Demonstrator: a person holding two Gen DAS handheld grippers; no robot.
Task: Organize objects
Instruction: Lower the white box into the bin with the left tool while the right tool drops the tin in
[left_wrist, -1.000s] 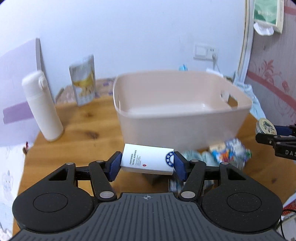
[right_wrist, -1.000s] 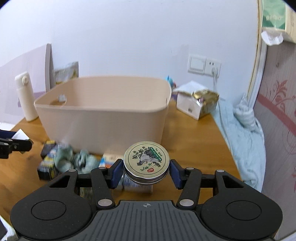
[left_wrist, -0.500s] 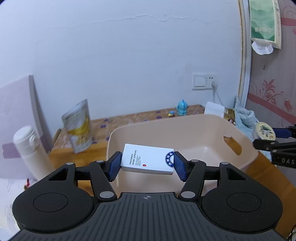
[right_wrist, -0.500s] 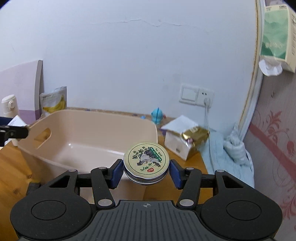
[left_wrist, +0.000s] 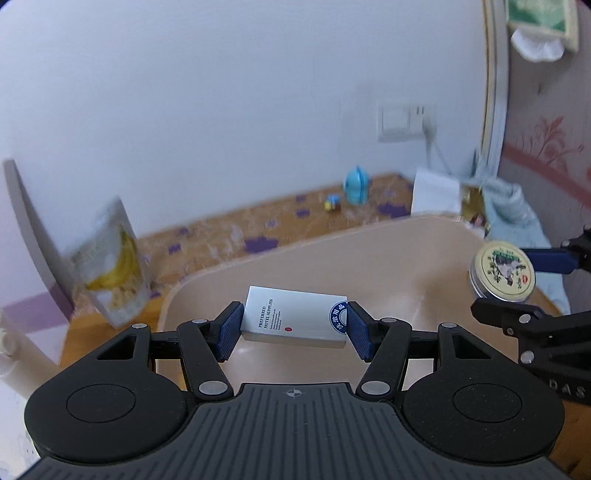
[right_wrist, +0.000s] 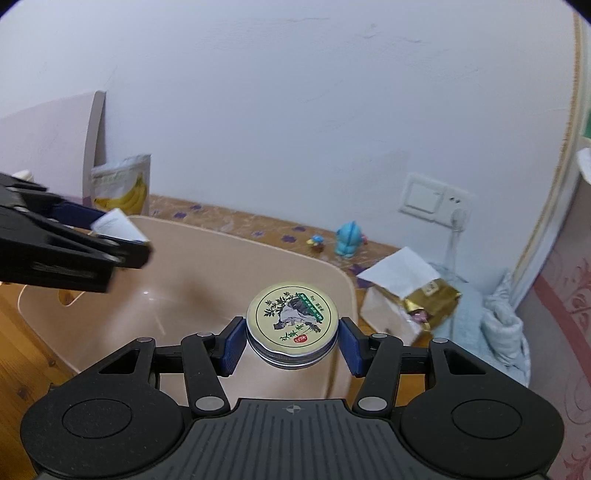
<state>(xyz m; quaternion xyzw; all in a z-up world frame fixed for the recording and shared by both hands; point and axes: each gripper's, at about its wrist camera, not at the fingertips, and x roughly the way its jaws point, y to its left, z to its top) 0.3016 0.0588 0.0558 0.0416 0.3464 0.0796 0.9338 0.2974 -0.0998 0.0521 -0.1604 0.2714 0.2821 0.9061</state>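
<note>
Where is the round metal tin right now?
The round metal tin sits clamped in the right gripper, held over the beige plastic tub's right side.

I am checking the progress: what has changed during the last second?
Both tongs rose from the table and moved over the beige tub. Unchanged: left tongs grip the white box, right tongs grip the round tin. Nothing released.

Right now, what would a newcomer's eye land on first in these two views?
First the white box clamped in the left tool, held over the beige tub. Next the round tin with the plant label, gripped in the right tool above the same tub's right side. Behind, a banana pouch leans by the wall.
</note>
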